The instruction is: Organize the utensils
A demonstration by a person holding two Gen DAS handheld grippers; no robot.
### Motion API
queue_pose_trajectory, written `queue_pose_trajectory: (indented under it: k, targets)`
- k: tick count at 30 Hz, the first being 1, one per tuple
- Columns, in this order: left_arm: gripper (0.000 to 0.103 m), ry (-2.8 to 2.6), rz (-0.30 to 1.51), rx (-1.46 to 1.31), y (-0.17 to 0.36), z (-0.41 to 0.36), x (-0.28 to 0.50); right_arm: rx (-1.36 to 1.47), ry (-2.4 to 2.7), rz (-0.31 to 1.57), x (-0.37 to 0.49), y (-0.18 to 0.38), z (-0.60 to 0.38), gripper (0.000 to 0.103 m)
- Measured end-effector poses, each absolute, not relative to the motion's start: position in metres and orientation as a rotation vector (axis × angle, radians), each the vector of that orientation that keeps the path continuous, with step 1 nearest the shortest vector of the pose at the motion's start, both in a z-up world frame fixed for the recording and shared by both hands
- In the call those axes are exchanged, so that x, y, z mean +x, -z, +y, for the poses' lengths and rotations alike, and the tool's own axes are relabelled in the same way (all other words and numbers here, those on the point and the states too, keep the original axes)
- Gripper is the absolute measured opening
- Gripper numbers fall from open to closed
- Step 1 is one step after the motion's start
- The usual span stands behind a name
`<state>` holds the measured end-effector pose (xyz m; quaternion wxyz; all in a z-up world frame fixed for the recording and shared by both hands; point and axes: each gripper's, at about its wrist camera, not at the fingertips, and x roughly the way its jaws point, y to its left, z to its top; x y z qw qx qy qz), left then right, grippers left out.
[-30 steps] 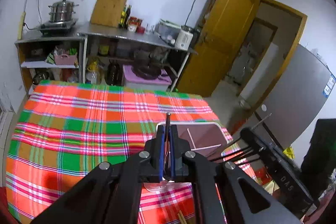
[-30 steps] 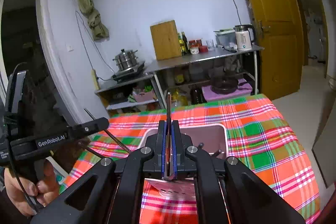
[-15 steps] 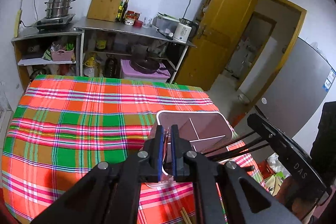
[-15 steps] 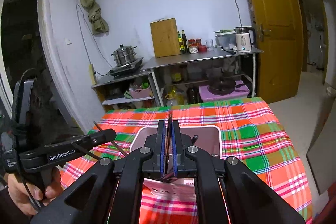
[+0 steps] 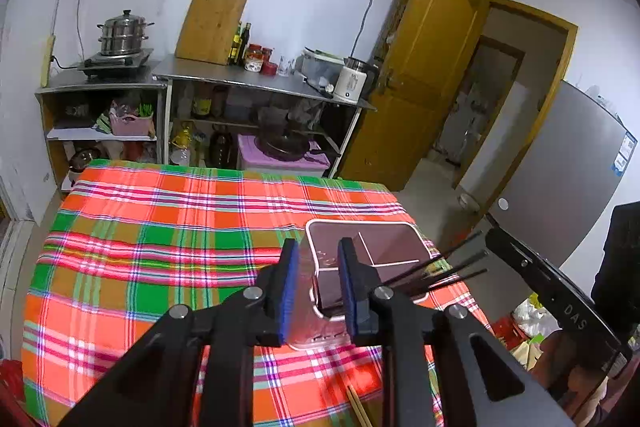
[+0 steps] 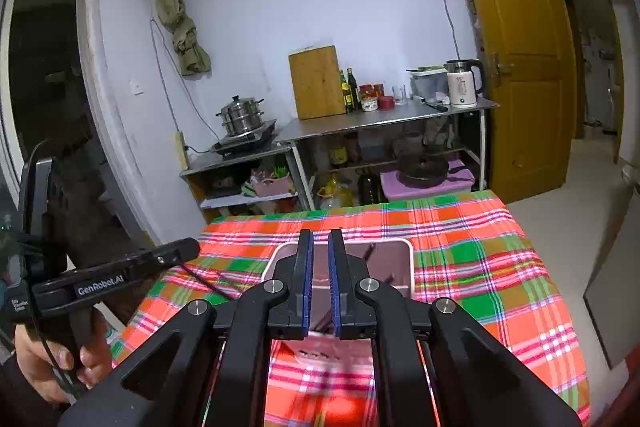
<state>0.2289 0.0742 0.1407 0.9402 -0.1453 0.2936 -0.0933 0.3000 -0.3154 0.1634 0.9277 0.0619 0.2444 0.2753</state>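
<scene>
A pink-rimmed utensil holder (image 5: 384, 243) with compartments stands on the plaid tablecloth (image 5: 160, 227). Several dark chopsticks (image 5: 444, 267) lean out of it to the right. My left gripper (image 5: 318, 247) hovers just before the holder, its jaws opening and nothing between the blue pads. From the other side, my right gripper (image 6: 316, 235) faces the holder (image 6: 400, 243). Its pads are just parting, with a narrow gap and no stick rising from it. Dark stick ends (image 6: 370, 251) poke up inside the holder. Each gripper shows in the other's view: left gripper (image 6: 180, 251), right gripper (image 5: 494, 229).
Light wooden chopsticks (image 5: 356, 407) lie on the cloth at the near edge. Beyond the table are metal shelves (image 5: 260, 83) with pots and bottles, a yellow door (image 5: 420, 87) and a grey fridge (image 5: 560, 187). A hand (image 6: 52, 359) holds the left gripper's handle.
A second ago each gripper pinched a brown chopstick upright over the holder. Both sticks are gone from the jaws now. The left jaws have spread wide, the right ones only slightly.
</scene>
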Motion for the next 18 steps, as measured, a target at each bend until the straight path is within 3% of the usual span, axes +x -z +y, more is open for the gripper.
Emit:
queue_pose_trajectory:
  k: [18]
  targets:
    - [0.027,0.164,0.674,-0.312,-0.079,0.055,0.133,0.115,-0.582,0.604,0.22,-0.11,-0.355,0.007]
